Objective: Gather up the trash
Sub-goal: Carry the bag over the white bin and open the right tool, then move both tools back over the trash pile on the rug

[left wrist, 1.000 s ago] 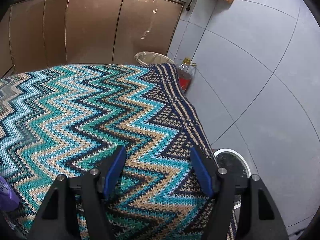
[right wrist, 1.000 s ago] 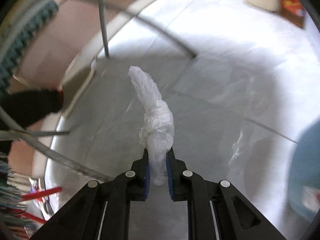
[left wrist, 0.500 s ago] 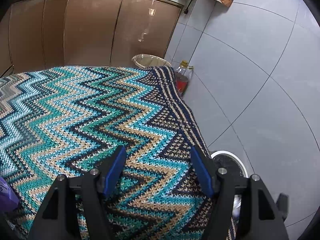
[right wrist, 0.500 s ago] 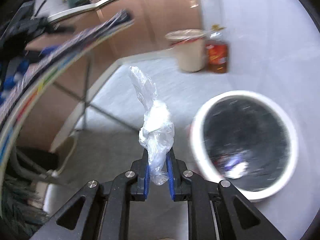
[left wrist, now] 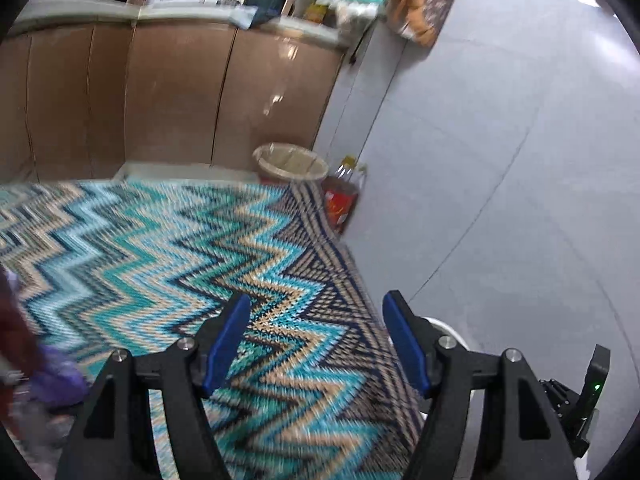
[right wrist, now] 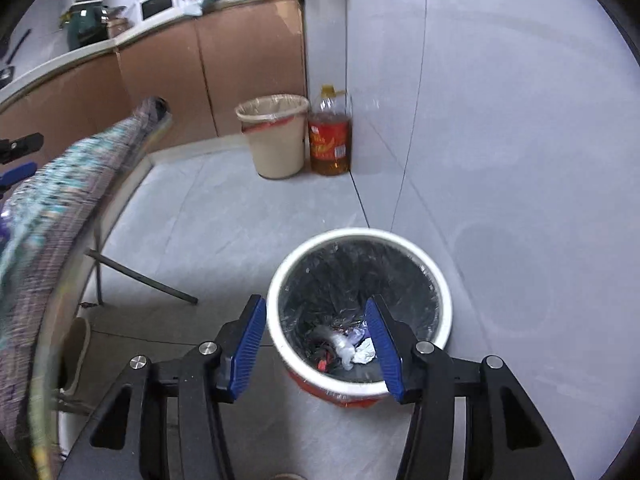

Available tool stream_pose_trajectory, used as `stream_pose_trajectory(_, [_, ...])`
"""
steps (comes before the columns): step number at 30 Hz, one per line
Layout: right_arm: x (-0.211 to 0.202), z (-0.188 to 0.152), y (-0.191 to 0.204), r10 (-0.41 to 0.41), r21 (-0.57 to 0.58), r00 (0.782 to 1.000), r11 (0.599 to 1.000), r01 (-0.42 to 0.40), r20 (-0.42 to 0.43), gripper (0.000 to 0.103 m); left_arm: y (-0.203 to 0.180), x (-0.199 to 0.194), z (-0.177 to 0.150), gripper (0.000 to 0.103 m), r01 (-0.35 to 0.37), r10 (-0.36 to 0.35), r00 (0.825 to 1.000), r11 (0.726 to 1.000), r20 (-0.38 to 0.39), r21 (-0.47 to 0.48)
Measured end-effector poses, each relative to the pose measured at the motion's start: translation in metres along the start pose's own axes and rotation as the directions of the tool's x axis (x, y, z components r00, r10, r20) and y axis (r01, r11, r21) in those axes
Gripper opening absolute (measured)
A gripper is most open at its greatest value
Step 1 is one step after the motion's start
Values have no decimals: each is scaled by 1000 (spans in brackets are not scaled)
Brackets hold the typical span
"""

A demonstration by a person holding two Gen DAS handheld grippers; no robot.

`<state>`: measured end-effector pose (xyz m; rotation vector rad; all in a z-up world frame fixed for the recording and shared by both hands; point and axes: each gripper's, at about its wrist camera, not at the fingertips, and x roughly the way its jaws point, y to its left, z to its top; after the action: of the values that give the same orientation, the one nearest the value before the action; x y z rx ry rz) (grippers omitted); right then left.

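Right wrist view: right gripper [right wrist: 316,340] low in the frame, blue-padded jaws spread wide and holding nothing, hovering over the round white-rimmed trash bin with a black liner [right wrist: 438,280] at lower centre. Knotted clear plastic bag [right wrist: 340,345] lying at the bottom of that bin, among crumpled white paper and small red scraps, between the two pads as seen from above. Red band around the bin's lower outside wall. Further up the frame, at the corner where floor meets wall: beige waste basket with a clear liner [right wrist: 276,144], and just beside it on the right a plastic bottle of amber oil with a yellow cap and red label [right wrist: 330,140]. Brown cabinet fronts [right wrist: 248,60] behind both. Blurred edge of the zigzag-patterned knitted cloth [right wrist: 52,200] along the left side, metal table legs below it.

Left wrist view: left gripper [left wrist: 316,344] at the bottom centre, jaws wide apart and empty, above the teal, tan and navy zigzag cloth. Sliver of the white bin rim just right of the right pad, below the cloth's edge. Blurred purple object [left wrist: 56,376] at lower left, kind not discernible. Grey tiled wall [left wrist: 500,160] filling the right half.
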<state>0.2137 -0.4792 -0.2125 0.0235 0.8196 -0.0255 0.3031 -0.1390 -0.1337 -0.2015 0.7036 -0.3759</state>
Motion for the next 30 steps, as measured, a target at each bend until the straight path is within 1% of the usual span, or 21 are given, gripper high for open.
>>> stream_pose_trajectory(3, [-47, 2, 20, 6, -16, 999, 1000, -6, 51, 49, -1, -49, 4, 67, 21, -22, 999, 999, 38, 24])
stream_pose_trajectory(5, [-81, 4, 42, 16, -27, 995, 1000, -14, 98, 49, 1, -80, 4, 67, 27, -29, 997, 999, 70, 40])
stream_pose_trajectory(7, [-114, 4, 56, 20, -41, 989, 999, -14, 145, 50, 5, -115, 3, 67, 19, -25, 994, 998, 102, 62])
stream_pose_trajectory(11, [-171, 6, 74, 20, -67, 976, 998, -6, 216, 51, 25, -166, -3, 67, -34, 18, 985, 995, 170, 90])
stream_pose_trajectory(12, [-194, 4, 81, 16, -83, 970, 997, 5, 242, 52, 31, -175, -5, 68, -47, 29, 983, 995, 183, 93])
stream_pose_trajectory(13, [-204, 4, 85, 13, -92, 967, 996, 11, 255, 53, 37, -183, -7, 68, -64, 44, 980, 993, 195, 97])
stream_pose_trajectory(14, [-225, 2, 91, 12, -106, 960, 994, 19, 279, 54, 42, -189, -8, 68, -84, 63, 977, 991, 203, 100])
stream_pose_trajectory(16, [-252, -2, 99, 19, -116, 950, 993, 18, 311, 55, 55, -203, -13, 68, -131, 105, 969, 986, 223, 105])
stream_pose_trajectory(18, [-286, -4, 112, 28, -141, 934, 990, 25, 356, 58, 69, -215, -18, 68, -151, 126, 964, 984, 233, 94])
stream_pose_trajectory(20, [-307, -2, 122, 36, -161, 921, 987, 29, 387, 60, 82, -227, -22, 68, -170, 147, 958, 982, 245, 78])
stream_pose_trajectory(21, [-325, -2, 130, 52, -174, 910, 985, 22, 411, 60, 87, -232, -25, 68, -179, 155, 955, 981, 252, 73])
stream_pose_trajectory(22, [-333, 0, 134, 64, -182, 904, 983, 16, 423, 61, 93, -240, -27, 68, -190, 167, 950, 979, 264, 67])
stream_pose_trajectory(24, [-362, 3, 149, 99, -212, 879, 977, 2, 466, 65, 106, -251, -30, 68, -218, 196, 941, 975, 277, 52])
stream_pose_trajectory(26, [-381, 5, 158, 126, -237, 861, 972, -6, 493, 69, 117, -256, -31, 68, -238, 219, 935, 971, 280, 36])
stream_pose_trajectory(27, [-395, 7, 166, 154, -256, 845, 967, -21, 512, 70, 124, -260, -32, 68, -251, 234, 931, 968, 281, 26])
stream_pose_trajectory(30, [-418, 9, 181, 215, -292, 819, 954, -61, 532, 71, 142, -270, -34, 68, -282, 272, 918, 959, 287, -7])
